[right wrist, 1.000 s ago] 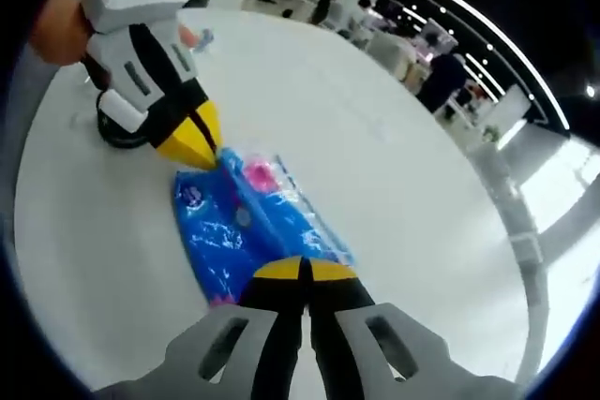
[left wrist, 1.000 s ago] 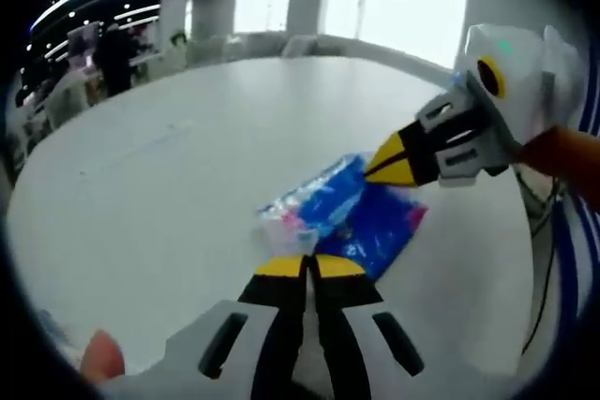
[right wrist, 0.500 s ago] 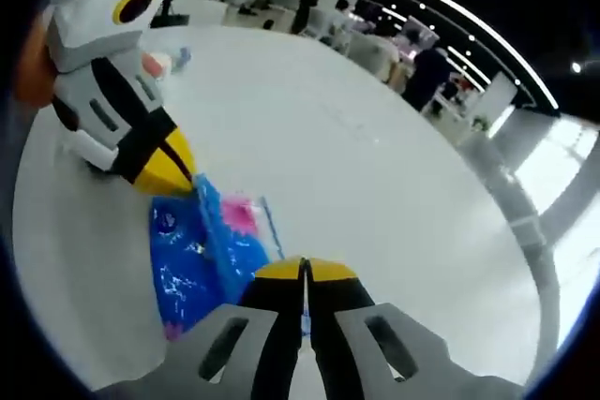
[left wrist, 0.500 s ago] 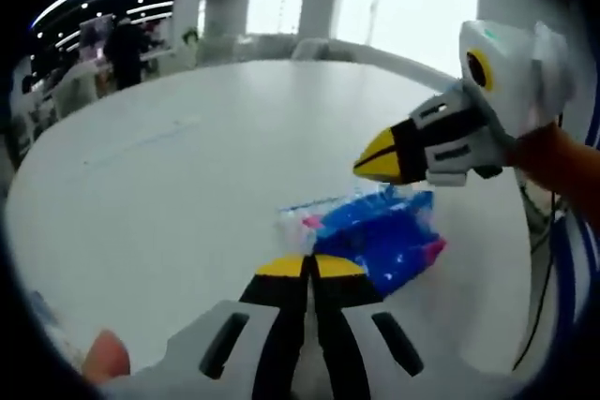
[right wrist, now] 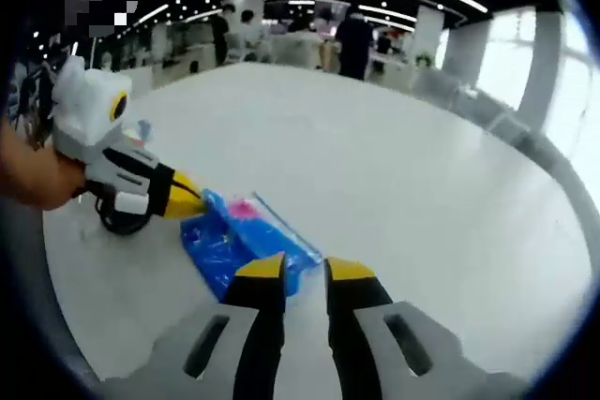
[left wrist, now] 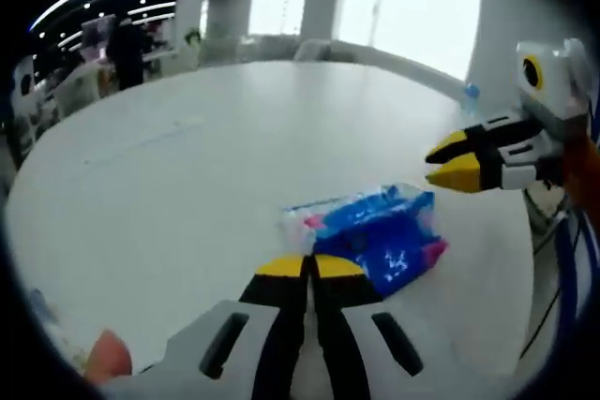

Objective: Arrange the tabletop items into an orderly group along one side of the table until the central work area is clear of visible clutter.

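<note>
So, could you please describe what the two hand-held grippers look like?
Both match: the left hand-held gripper and right hand-held gripper have white bodies with dark slots, and black jaws tipped in yellow.

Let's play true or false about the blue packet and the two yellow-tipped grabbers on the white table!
1. The blue packet lies on the white table. True.
2. The left gripper has its jaws wide open. False: they are shut together.
3. The right gripper has its jaws apart. True.
4. The right gripper is lifting the packet. False: it holds nothing, and the packet lies flat.
5. The packet is plain green. False: it is blue with pink.
</note>
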Tool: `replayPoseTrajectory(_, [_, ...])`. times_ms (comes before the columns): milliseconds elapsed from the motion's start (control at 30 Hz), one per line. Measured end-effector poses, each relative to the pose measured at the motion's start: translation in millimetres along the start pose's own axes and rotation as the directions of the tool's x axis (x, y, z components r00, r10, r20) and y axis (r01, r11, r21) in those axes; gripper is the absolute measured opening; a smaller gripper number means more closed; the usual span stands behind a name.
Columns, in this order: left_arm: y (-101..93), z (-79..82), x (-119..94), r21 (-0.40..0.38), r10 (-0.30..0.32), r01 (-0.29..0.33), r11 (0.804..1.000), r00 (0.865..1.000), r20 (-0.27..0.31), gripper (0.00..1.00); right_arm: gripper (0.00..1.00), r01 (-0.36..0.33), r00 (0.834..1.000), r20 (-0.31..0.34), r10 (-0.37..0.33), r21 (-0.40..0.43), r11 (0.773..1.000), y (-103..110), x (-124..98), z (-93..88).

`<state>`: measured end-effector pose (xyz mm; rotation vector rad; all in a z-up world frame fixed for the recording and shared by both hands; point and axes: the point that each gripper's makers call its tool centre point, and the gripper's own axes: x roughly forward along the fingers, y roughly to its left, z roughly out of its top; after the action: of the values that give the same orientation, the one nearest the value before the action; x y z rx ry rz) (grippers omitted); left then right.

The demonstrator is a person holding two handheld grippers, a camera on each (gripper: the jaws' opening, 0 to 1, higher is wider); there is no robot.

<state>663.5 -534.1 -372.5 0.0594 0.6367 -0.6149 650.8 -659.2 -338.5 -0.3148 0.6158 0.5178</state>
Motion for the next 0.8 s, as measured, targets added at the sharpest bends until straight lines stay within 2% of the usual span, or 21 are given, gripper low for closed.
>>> replayPoseTrajectory(33, [-0.3, 0.2, 0.1, 0.001, 0.002, -0.002, 1.0, 1.0, 0.0, 0.0, 0.19, 0.009, 1.0, -0.022, -0.009, 0.017, 1.0, 1.2, -2.3, -6.4])
replayPoseTrajectory(300, [-2.5, 0.2, 0.3, 0.003, 0.005, -0.005, 1.0, 1.0, -0.002, 0.0, 0.21, 0.031, 0.999, -0.048, -0.026, 0.11, 0.993, 7.2, -2.6, -27.0])
replayPoseTrajectory(433, [-4.2, 0.2, -0.3, 0.003, 0.005, -0.005, 1.0, 1.0, -0.003, 0.0, 0.17, 0.016, 0.998, -0.068, -0.006, 0.147, 0.989, 11.0, 2.6, -36.2])
replayPoseTrajectory(633, [-6.5, -0.5, -0.1, 0.003, 0.0, 0.0, 1.0, 1.0, -0.003, 0.0, 0.09, 0.02, 0.998, -0.061, -0.011, 0.144, 0.989, 5.1, 9.4, -33.0])
replayPoseTrajectory(800, [-7.6, 0.6, -0.2, 0.005, -0.005, 0.005, 1.0, 1.0, -0.001, 0.0, 0.05, 0.015, 0.998, -0.06, -0.009, 0.093, 0.996, -1.8, 18.0, -24.6])
